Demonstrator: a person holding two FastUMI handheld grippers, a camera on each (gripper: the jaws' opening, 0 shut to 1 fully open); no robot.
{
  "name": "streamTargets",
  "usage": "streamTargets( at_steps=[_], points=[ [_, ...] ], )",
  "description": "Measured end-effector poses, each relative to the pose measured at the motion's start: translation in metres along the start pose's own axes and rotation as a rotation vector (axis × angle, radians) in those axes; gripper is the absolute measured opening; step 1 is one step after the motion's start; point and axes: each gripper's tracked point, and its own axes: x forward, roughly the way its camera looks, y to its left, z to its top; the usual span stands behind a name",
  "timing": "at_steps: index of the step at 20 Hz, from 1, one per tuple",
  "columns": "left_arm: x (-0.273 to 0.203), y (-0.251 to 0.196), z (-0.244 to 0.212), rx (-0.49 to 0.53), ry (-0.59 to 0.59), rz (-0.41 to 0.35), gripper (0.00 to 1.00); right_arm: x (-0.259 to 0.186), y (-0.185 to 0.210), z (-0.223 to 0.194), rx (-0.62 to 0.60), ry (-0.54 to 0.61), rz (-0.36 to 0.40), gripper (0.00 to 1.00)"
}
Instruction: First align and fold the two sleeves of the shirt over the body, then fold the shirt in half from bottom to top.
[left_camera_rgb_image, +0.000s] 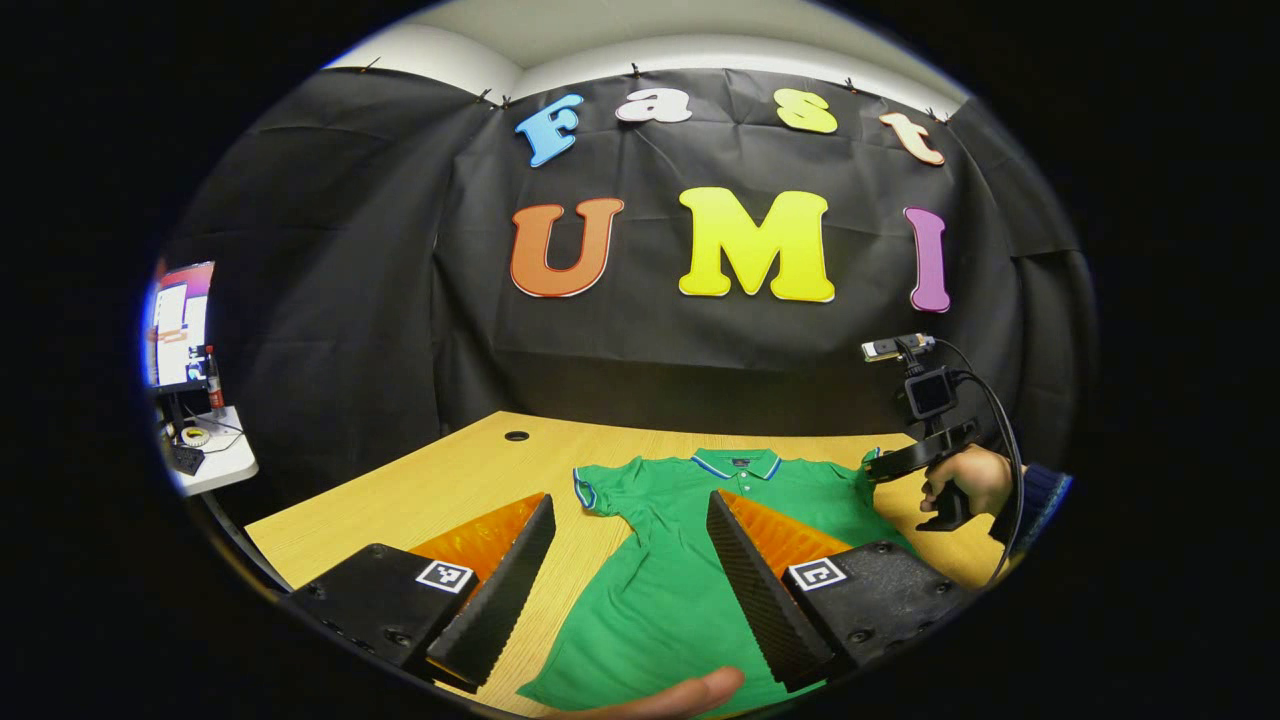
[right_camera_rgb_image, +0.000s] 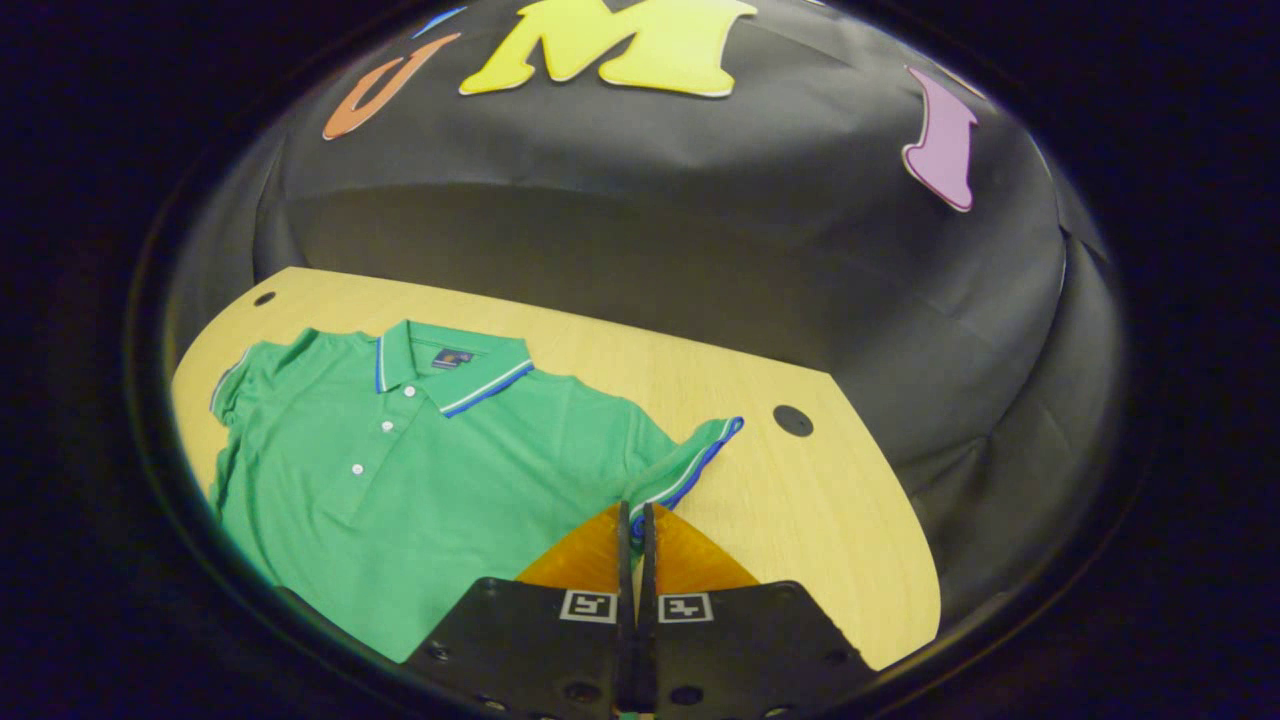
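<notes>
A green polo shirt lies flat, collar toward the wall, on a wooden table. My left gripper hangs open above the shirt's lower left side, nothing between its fingers. In the right gripper view the shirt spreads to the left, and its striped-cuff sleeve runs down into my right gripper, which is shut on the sleeve's edge. From the left gripper view, that right gripper sits at the shirt's far right sleeve, held by a hand. The other sleeve lies spread out.
The table has round cable holes. A monitor stands on a small white side table at the far left. A fingertip shows at the bottom edge over the shirt's hem.
</notes>
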Motion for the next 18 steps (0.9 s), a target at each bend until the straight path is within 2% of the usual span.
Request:
streamTargets(
  at_steps=[4,7,8,10,12,13,14,15,17,18],
  points=[
    [0.002,-0.001,-0.002,0.005,0.008,-0.008,0.98,-0.006,0.045,0.009,-0.085,-0.044,0.049,0.00],
    [0.005,0.006,-0.004,-0.001,0.014,0.008,0.98,-0.006,0.066,0.004,-0.099,-0.035,0.078,0.01],
    [0.005,0.008,-0.005,-0.004,0.017,0.013,0.98,-0.004,0.070,0.001,-0.099,-0.027,0.082,0.05],
    [0.007,0.011,-0.006,-0.010,0.026,0.020,0.98,-0.005,0.076,-0.002,-0.070,-0.019,0.097,0.06],
    [0.011,0.011,-0.011,-0.018,0.039,0.023,0.98,-0.017,0.082,0.001,-0.041,-0.033,0.134,0.16],
    [0.013,0.010,-0.014,-0.020,0.049,0.021,0.99,-0.025,0.082,0.007,-0.032,-0.061,0.146,0.27],
    [0.015,0.008,-0.018,-0.020,0.060,0.016,0.99,-0.036,0.083,0.010,-0.023,-0.089,0.163,0.33],
    [0.018,0.005,-0.022,-0.017,0.070,0.011,0.99,-0.047,0.079,0.015,-0.014,-0.118,0.160,0.50],
    [0.025,0.008,-0.029,-0.012,0.089,0.019,0.99,-0.073,0.074,0.023,-0.004,-0.181,0.175,0.92],
    [0.028,0.011,-0.032,-0.011,0.098,0.032,0.98,-0.086,0.069,0.026,-0.001,-0.212,0.168,0.93]
  ],
)
